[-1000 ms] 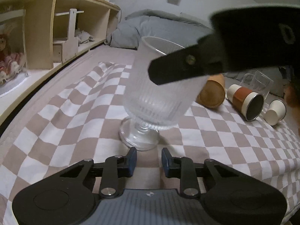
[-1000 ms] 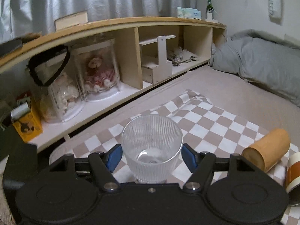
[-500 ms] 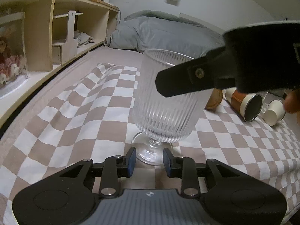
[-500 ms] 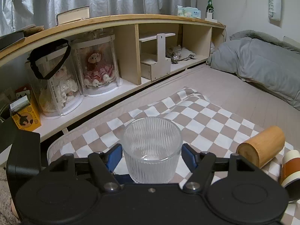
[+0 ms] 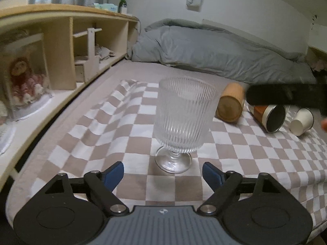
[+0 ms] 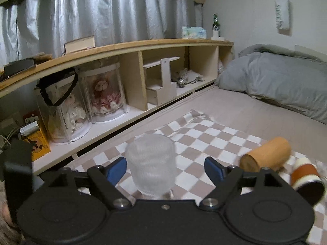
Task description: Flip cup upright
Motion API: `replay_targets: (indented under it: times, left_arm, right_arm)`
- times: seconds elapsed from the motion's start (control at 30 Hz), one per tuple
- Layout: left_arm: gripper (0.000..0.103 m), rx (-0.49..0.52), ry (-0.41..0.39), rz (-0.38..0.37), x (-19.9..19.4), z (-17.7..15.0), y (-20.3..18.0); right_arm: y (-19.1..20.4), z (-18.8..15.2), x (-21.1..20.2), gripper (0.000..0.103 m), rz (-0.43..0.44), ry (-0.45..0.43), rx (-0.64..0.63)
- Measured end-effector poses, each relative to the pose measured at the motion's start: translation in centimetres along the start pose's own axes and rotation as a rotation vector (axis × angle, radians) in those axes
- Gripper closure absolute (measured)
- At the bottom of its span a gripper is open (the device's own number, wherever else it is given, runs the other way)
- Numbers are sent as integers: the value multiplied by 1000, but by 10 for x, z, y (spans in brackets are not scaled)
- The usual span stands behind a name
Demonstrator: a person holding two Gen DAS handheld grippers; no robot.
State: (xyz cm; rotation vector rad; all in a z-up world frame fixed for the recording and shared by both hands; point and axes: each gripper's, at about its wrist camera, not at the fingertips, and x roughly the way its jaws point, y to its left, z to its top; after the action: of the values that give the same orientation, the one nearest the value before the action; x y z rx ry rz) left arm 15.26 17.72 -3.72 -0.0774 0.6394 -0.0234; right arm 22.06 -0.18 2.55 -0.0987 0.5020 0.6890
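Observation:
A clear ribbed glass goblet (image 5: 184, 120) stands upright on its foot on the checkered cloth (image 5: 114, 126). My left gripper (image 5: 163, 173) is open, its blue-tipped fingers spread either side of the foot, just in front of it and not touching. In the right wrist view the goblet (image 6: 152, 163) stands between the spread fingers of my open right gripper (image 6: 165, 169), which does not touch it. The right gripper's black body (image 5: 286, 98) shows at the right edge of the left view.
A wooden cylinder cup (image 5: 231, 105), an orange-and-white metal tumbler (image 5: 269, 116) and a white paper cup (image 5: 301, 121) lie on their sides to the right. A wooden shelf (image 6: 122, 65) with doll cases runs along the left. A grey duvet (image 5: 214, 51) lies behind.
Both grippers have opened: the left let go of the goblet's stem, the right let go of its bowl and pulled back to the right. The goblet now stands free.

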Motion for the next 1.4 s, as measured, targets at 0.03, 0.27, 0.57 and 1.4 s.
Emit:
replay_targets:
  times: [0.03, 0.27, 0.57, 1.4]
  left_arm:
    - [15, 3, -8, 7, -5, 1, -2]
    - [2, 76, -99, 61, -46, 4, -28]
    - [0, 106, -192, 62, -87, -6, -63]
    - [0, 95, -273, 47, -127, -54, -101]
  right_arm:
    - [-4, -3, -5, 18, -4, -9, 10]
    - [-22, -28, -47, 3, -47, -57, 18]
    - [-43, -54, -106, 0, -109, -116, 36]
    - [-57, -124, -171, 0, -192, -173, 42]
